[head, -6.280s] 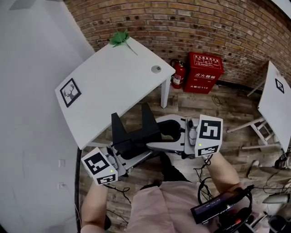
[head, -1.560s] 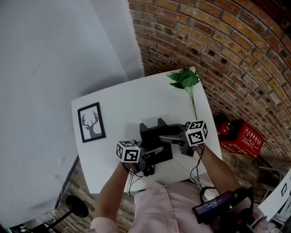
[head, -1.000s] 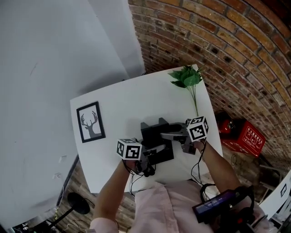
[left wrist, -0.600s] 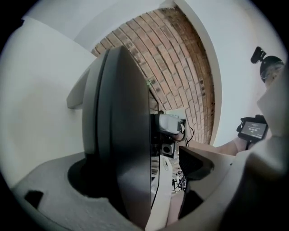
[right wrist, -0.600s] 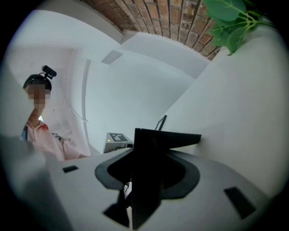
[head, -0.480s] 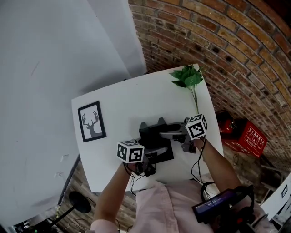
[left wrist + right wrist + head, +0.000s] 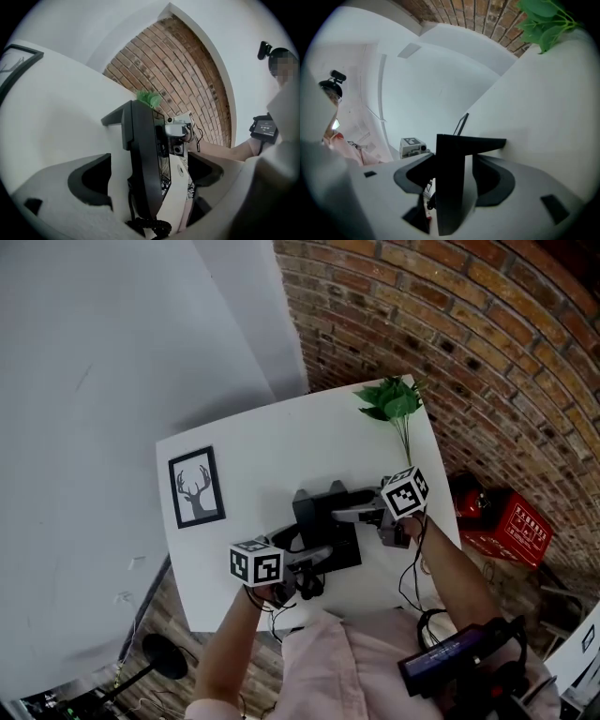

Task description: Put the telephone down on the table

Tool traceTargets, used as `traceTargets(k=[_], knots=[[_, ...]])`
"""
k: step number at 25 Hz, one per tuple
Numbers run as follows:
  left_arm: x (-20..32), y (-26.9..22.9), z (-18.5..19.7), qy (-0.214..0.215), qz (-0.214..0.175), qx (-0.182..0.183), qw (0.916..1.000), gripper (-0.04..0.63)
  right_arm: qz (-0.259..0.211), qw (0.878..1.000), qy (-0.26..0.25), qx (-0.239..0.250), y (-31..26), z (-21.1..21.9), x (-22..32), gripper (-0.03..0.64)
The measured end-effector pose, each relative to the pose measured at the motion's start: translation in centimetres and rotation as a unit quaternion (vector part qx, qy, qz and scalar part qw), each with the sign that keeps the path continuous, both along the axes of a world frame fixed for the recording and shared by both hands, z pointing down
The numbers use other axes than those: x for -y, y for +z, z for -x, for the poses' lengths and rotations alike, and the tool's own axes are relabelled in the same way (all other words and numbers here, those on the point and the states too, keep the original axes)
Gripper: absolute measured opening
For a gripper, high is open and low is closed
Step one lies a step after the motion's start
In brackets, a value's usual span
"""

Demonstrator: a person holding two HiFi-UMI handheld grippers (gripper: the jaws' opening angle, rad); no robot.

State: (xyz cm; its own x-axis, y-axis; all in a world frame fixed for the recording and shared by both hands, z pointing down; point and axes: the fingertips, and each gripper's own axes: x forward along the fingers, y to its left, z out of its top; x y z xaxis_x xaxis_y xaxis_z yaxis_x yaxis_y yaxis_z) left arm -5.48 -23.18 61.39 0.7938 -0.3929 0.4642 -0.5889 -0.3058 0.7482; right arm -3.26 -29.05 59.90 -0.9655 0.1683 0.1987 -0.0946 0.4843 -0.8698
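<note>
The black telephone (image 7: 324,527) stands on the white table (image 7: 253,451), its coiled cord (image 7: 157,227) trailing at the near side. My left gripper (image 7: 307,557) reaches it from the near left. In the left gripper view the telephone (image 7: 143,159) sits between the jaws of that gripper (image 7: 147,180), which are opening with a gap on each side. My right gripper (image 7: 349,514) comes in from the right. Its jaws (image 7: 454,180) are opening around a black upright part of the telephone (image 7: 450,187), with white showing beside the right pad.
A framed deer picture (image 7: 197,487) lies on the table's left part. A green plant sprig (image 7: 394,401) lies at the far right corner. A brick wall stands behind, and a red box (image 7: 511,521) sits on the floor to the right. The table's near edge (image 7: 281,615) is close to the person.
The left gripper's jaws have spread wide off the telephone and it has drawn back a little toward the person. The right gripper stays at the telephone with its jaws wider.
</note>
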Motion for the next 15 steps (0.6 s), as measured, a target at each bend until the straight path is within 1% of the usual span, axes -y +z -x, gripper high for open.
traceTargets(k=[2, 4, 7, 9, 10, 11, 12, 13, 14, 15], knots=[[0.0, -0.7, 0.9, -0.015, -0.01, 0.002, 0.9998, 0.518, -0.008, 1.0, -0.007, -0.019, -0.1, -0.3, -0.1, 0.314], [0.0, -1.9, 2.0, -0.036, -0.025, 0.004, 0.999, 0.518, -0.023, 0.999, -0.004, -0.035, -0.4, -0.9, -0.3, 0.356], [0.6, -4.6, 4.1, -0.084, -0.065, 0.012, 0.9943, 0.518, -0.046, 0.998, 0.028, -0.039, -1.7, -2.5, 0.1, 0.364], [1.3, -7.2, 5.7, -0.116, -0.105, 0.022, 0.9874, 0.517, -0.068, 0.995, 0.061, -0.028, -3.7, -3.5, 0.6, 0.36], [1.6, -8.7, 6.5, -0.133, -0.13, 0.03, 0.9821, 0.507, -0.087, 0.993, 0.078, -0.024, -5.0, -3.8, 0.8, 0.355], [2.0, -10.4, 7.4, -0.153, -0.157, 0.038, 0.9749, 0.47, -0.115, 0.989, 0.091, -0.024, -6.5, -4.0, 1.0, 0.346], [2.5, -12.4, 8.3, -0.177, -0.187, 0.045, 0.9652, 0.429, -0.151, 0.983, 0.102, -0.029, -8.1, -3.9, 1.2, 0.336], [3.0, -14.8, 9.2, -0.204, -0.219, 0.049, 0.953, 0.368, -0.193, 0.974, 0.111, -0.035, -9.9, -3.7, 1.4, 0.312], [3.5, -17.3, 10.0, -0.229, -0.253, 0.051, 0.9386, 0.315, -0.239, 0.962, 0.121, -0.043, -11.8, -3.4, 1.5, 0.289], [3.8, -20.0, 10.6, -0.25, -0.288, 0.054, 0.9227, 0.287, -0.285, 0.948, 0.135, -0.05, -13.9, -3.0, 1.7, 0.268]])
